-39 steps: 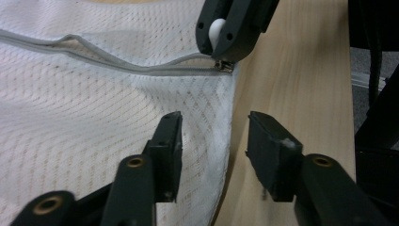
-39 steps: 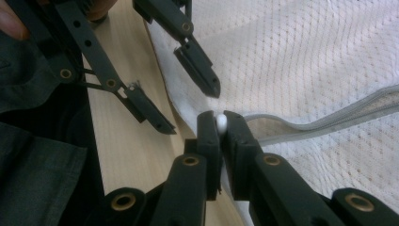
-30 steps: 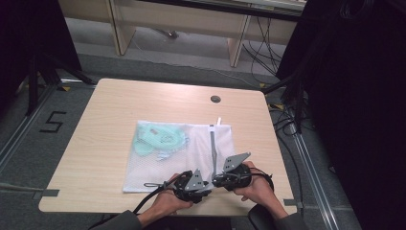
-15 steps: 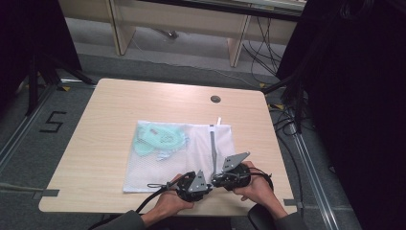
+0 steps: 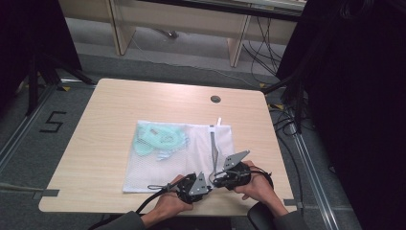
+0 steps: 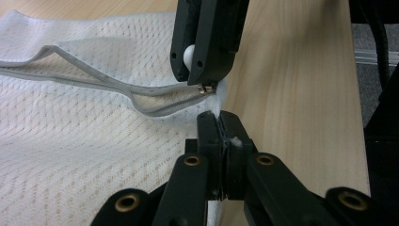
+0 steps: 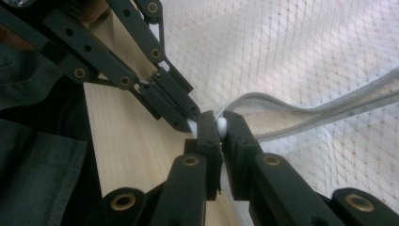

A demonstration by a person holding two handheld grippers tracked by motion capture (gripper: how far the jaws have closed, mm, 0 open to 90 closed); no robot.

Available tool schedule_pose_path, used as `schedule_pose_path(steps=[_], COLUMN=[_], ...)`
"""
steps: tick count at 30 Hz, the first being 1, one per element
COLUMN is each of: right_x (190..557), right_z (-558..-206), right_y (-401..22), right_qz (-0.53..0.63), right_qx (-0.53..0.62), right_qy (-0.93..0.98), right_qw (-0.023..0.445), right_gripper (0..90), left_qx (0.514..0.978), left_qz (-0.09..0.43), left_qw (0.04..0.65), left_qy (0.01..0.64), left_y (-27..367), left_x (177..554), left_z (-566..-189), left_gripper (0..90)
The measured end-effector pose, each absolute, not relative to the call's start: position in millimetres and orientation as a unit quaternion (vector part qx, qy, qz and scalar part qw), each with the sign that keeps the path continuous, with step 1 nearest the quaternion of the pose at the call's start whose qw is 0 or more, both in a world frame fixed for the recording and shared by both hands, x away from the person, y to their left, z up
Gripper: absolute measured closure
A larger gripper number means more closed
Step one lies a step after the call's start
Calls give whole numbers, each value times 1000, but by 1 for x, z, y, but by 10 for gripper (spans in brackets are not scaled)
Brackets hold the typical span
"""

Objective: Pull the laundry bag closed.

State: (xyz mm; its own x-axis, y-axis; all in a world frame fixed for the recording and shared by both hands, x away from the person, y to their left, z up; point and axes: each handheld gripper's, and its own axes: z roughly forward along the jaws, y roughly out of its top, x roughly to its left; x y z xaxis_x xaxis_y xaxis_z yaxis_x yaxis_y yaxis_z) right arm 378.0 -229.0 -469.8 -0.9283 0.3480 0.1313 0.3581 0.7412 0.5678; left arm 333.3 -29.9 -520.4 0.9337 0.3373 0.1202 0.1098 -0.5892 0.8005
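A white mesh laundry bag (image 5: 191, 153) lies flat on the table with a teal garment (image 5: 160, 139) inside it. Its grey zipper (image 6: 117, 87) gapes partly open near the bag's front right corner. My left gripper (image 6: 219, 125) has just been closing and is now shut on the mesh at that corner. Facing it, my right gripper (image 7: 220, 125) is shut on the zipper's white pull (image 7: 221, 126). In the high view the left gripper (image 5: 209, 183) and the right gripper (image 5: 215, 180) meet tip to tip near the table's front edge.
The wooden table (image 5: 119, 110) has a round cable hole (image 5: 215, 99) at the back. Its front edge lies just below the person's hands. Cables (image 5: 287, 120) hang off the right side, and a taped "5" (image 5: 52, 122) marks the floor at the left.
The left gripper's jaws have come together on the bag's corner. Both hands and the bag stay where they were.
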Motion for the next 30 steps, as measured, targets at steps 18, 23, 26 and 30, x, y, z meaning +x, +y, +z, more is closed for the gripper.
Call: schedule_pose_path(steps=[18, 23, 26, 30], right_x=[388, 389, 389, 389], right_z=[-476, -476, -473, -471], right_y=[-229, -226, -228, -228], right_qz=[-296, -293, -297, -299], right_qx=[-192, -194, -190, -193], right_qy=[-935, -936, -935, -934], right_qw=[30, 34, 33, 33], right_gripper=[862, 863, 863, 863], left_qx=[885, 886, 888, 890], left_qz=[123, 118, 123, 142], left_qw=[432, 430, 426, 419], left_qy=[122, 123, 119, 108], left_y=[-30, -29, -29, -30], left_x=[332, 333, 333, 334], left_z=[-520, -518, -517, -514], left_gripper=[892, 893, 890, 863])
